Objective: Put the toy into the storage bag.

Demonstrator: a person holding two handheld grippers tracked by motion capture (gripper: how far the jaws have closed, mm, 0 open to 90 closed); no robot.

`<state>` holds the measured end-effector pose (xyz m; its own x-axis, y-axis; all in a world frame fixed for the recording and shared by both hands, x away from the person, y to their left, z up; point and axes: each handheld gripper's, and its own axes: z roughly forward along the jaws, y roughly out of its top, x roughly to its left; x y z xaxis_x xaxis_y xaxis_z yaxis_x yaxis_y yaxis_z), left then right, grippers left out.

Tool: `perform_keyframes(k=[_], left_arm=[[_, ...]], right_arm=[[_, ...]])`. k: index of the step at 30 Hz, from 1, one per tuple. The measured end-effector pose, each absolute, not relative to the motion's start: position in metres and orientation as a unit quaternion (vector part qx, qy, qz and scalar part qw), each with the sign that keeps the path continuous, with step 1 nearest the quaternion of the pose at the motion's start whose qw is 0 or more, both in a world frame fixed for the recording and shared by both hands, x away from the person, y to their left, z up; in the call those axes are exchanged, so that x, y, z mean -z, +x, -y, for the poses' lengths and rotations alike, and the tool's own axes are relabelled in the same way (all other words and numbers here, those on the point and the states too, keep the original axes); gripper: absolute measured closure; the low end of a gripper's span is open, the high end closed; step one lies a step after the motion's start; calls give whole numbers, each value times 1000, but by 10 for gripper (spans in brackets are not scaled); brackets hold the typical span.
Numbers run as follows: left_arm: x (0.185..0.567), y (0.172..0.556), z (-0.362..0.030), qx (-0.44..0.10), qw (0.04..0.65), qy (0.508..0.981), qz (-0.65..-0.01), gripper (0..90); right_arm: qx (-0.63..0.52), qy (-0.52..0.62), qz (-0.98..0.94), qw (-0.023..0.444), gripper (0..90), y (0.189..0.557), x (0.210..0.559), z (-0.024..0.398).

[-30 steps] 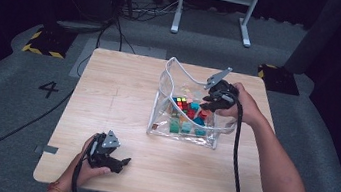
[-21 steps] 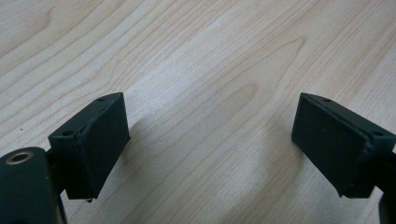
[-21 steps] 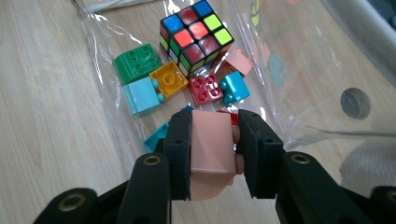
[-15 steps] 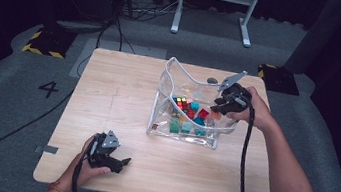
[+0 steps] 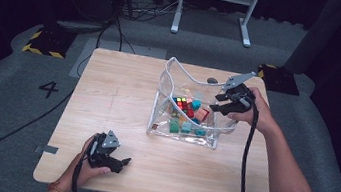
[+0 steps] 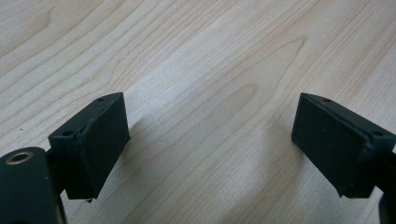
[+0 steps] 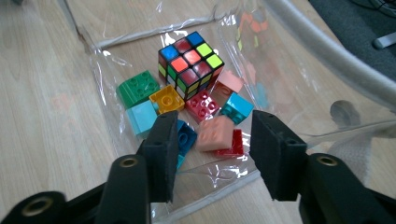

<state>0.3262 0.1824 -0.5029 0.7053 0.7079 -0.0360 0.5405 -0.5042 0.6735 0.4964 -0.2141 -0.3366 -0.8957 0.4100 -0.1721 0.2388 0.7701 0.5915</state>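
The right tool (image 7: pixel 212 154), jaws just opened and empty, hovers over the clear bag (image 5: pixel 167 83) near the surface's right edge; a salmon block (image 7: pixel 215 133) sits blurred among the others inside (apparently just dropped). The left tool (image 6: pixel 210 144) rests open by the near edge, so loading looks largely done.

light: bright table (image 5: pixel 122 99), dark surround | glare: clear bag (image 7: pixel 280 79) | blur: falling salmon brick (image 7: pixel 215 134)

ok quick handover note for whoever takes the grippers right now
Right gripper: jaws have just been opening above the clear bag; a blurred salmon brick sits between them, apparently dropping in.
Left gripper: open, empty, low over the table at its near left.
In the bag: puzzle cube and assorted bricks.
Done: bricks bagged. Left: cannot tell; no loose bricks visible on the table.
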Motion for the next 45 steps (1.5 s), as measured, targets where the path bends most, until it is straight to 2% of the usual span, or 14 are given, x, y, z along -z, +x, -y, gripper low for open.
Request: perform_keyframes(k=[6, 14, 27, 38, 45], left_arm=[[503, 326, -182, -123, 341, 858, -363, 112], [503, 326, -182, -124, 341, 858, -363, 112], [503, 327, -182, -128, 340, 858, -363, 112], [503, 327, -182, -128, 341, 857, -364, 112], [503, 327, -182, -128, 341, 857, -364, 112]], right_arm=[[-311, 192, -917, 159, 393, 491, 333, 218], [-355, 221, -886, 201, 269, 481, 323, 227], [-388, 258, -855, 228, 259, 462, 311, 240], [-392, 245, -850, 254, 255, 443, 303, 250], [-403, 242, -846, 251, 255, 432, 302, 254]])
